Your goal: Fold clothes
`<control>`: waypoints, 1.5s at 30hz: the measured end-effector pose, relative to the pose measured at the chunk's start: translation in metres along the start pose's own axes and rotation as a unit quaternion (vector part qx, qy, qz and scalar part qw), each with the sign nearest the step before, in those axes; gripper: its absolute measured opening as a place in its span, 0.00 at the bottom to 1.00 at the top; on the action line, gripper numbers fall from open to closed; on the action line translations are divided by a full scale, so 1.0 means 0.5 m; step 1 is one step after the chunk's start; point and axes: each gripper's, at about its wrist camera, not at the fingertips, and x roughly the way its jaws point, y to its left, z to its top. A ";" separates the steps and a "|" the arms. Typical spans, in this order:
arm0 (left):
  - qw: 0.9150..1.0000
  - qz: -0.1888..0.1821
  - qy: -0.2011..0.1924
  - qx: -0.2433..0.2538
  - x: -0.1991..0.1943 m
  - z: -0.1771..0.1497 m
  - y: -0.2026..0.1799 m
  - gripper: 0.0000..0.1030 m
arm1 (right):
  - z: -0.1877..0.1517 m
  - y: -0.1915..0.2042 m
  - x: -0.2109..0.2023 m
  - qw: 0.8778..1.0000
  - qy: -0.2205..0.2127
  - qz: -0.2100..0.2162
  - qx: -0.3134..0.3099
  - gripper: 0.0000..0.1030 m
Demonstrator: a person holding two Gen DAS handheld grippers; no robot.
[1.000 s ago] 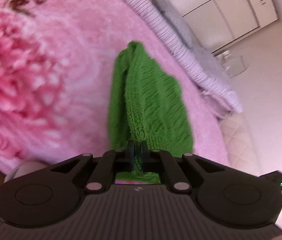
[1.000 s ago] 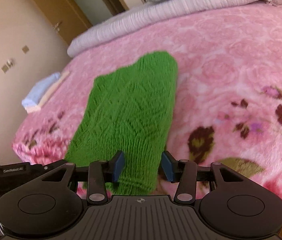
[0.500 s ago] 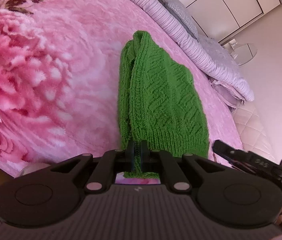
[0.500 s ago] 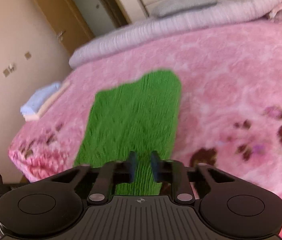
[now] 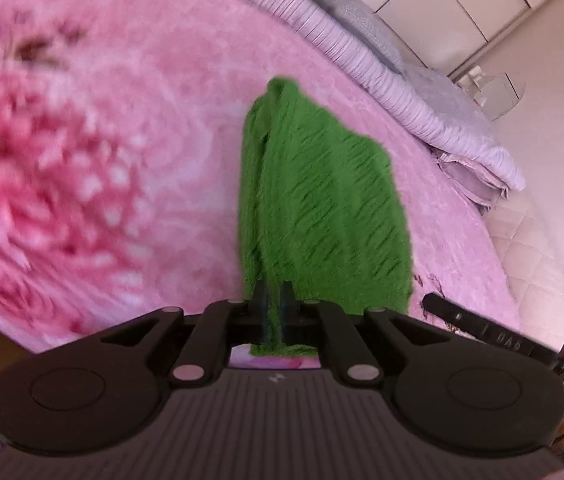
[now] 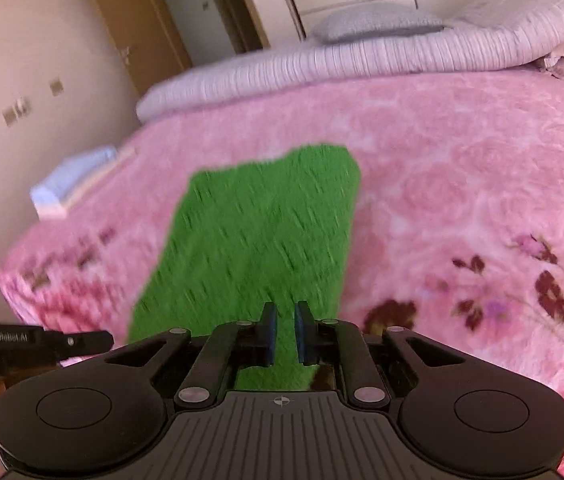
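Green knitted garment (image 5: pixel 322 208): lies folded into a long narrow strip on the pink flowered blanket (image 5: pixel 102 140) of the bed, its near end at the blanket's front edge, its far end pointing toward the pillows. Both views are motion-blurred; the knit pattern is not readable.

Left gripper (image 5: pixel 273 300): jaws pinched together on the near left edge of the garment, green knit showing between and below the fingertips. From this side the garment's left edge shows as stacked layers, rising a little from the blanket toward the gripper.

Right gripper (image 6: pixel 284 330): jaws nearly together with a narrow gap, green knit visible through it. The blue pads (image 6: pixel 270 332) sit over the garment's near end, right of its middle. Cannot tell whether the fabric is actually clamped.

The two grippers sit near each other at the same end of the garment; each shows at the edge of the other's view.

Surroundings: a rolled striped lilac quilt (image 6: pixel 362 64) runs across the head of the bed, a grey pillow (image 6: pixel 378 20) behind it. A small stack of folded light-blue and cream cloth (image 6: pixel 70 180) rests at the blanket's far left edge, well apart from the garment. White wardrobe doors (image 5: pixel 462 4) stand beyond the bed.
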 end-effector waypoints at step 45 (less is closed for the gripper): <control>0.987 0.020 -0.014 0.159 0.128 0.080 -0.137 0.08 | 0.087 -0.003 0.099 0.999 -0.028 -0.002 -0.038 0.13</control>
